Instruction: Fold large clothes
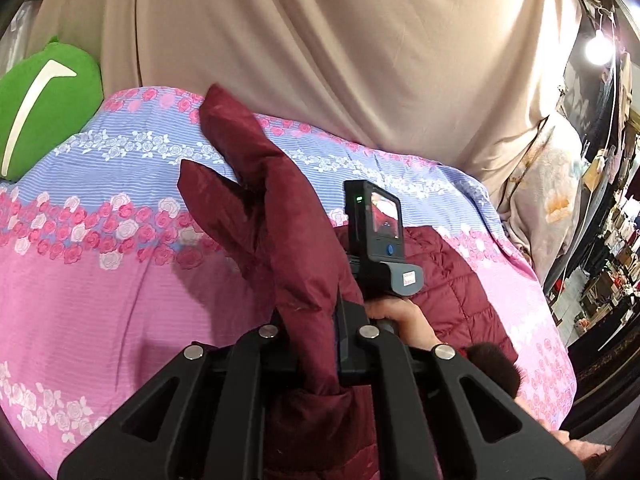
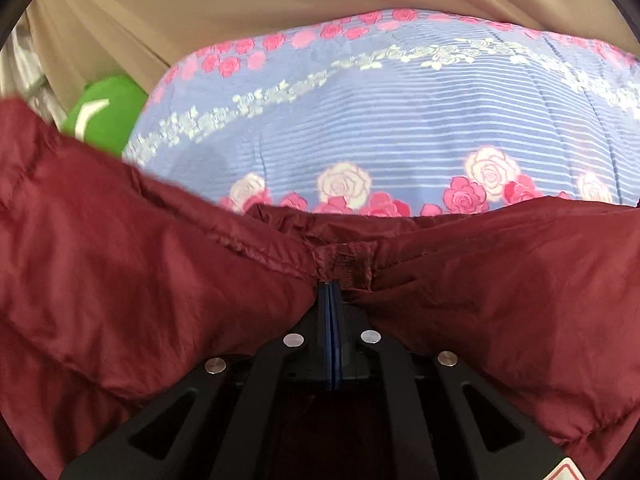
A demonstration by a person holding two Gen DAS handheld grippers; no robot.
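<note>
Now | jacket [image 1: 280, 240] sleeve: long axis up-left | bedspread [image 1: 100, 280] beneath

A beige fabric backdrop [image 1: 320, 40] hangs in folds behind a bed covered by a rose-patterned pink and blue quilt [image 1: 100, 248]. A green cushion [image 1: 44, 108] sits at the quilt's far left. To the right, a bright bulb [image 1: 599, 49] lights cluttered shelves [image 1: 612, 240].
</note>
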